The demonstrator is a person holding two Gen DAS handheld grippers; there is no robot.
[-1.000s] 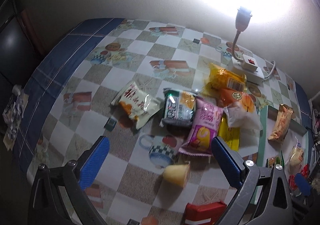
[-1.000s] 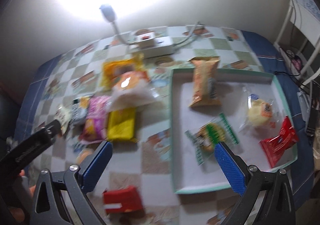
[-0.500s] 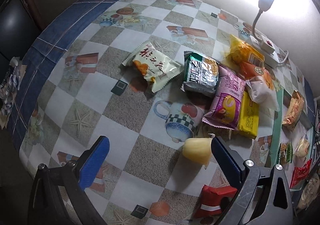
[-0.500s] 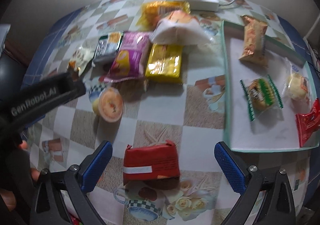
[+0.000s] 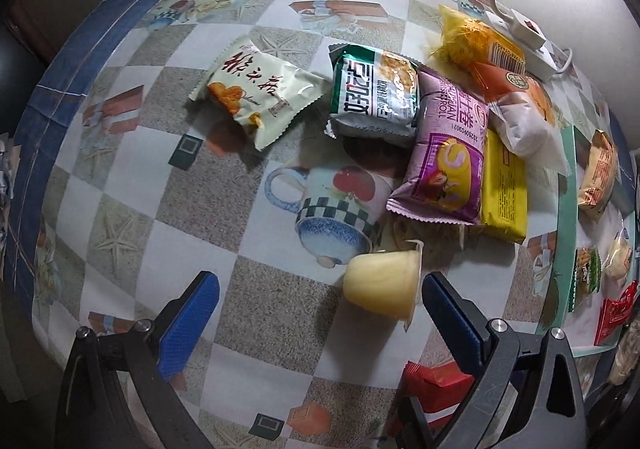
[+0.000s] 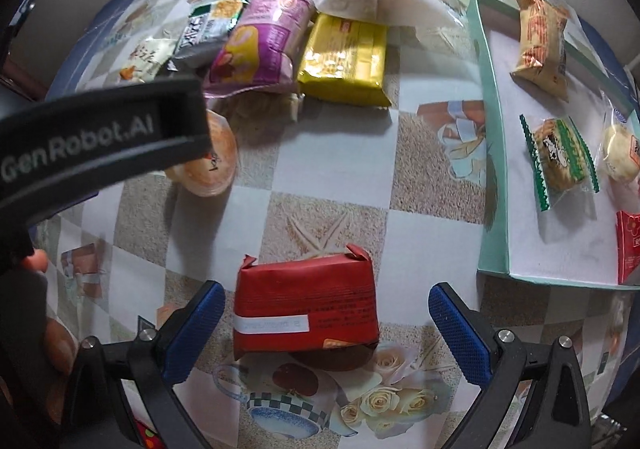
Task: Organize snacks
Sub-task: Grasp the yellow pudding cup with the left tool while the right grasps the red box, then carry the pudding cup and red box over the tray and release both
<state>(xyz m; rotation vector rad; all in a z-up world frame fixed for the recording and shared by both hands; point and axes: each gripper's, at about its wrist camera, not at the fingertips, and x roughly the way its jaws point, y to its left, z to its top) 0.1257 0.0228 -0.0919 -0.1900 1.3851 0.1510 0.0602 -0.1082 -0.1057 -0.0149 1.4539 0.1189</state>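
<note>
Snacks lie heaped on the desk (image 5: 240,209) beside the tray (image 6: 494,185). Left tool (image 5: 320,313) hangs wide open and empty by the pudding cup (image 5: 384,285); right tool (image 6: 326,325), equally wide and empty, brackets the red pack (image 6: 306,309), likely for tray transfer.

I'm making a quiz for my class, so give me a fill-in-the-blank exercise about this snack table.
1. The right gripper is open around a ____ packet.
2. The pudding cup lies on its ____.
3. The tray has a ____ rim.
4. The purple packet lies beside a ____ packet.

Answers: red; side; green; yellow
</note>
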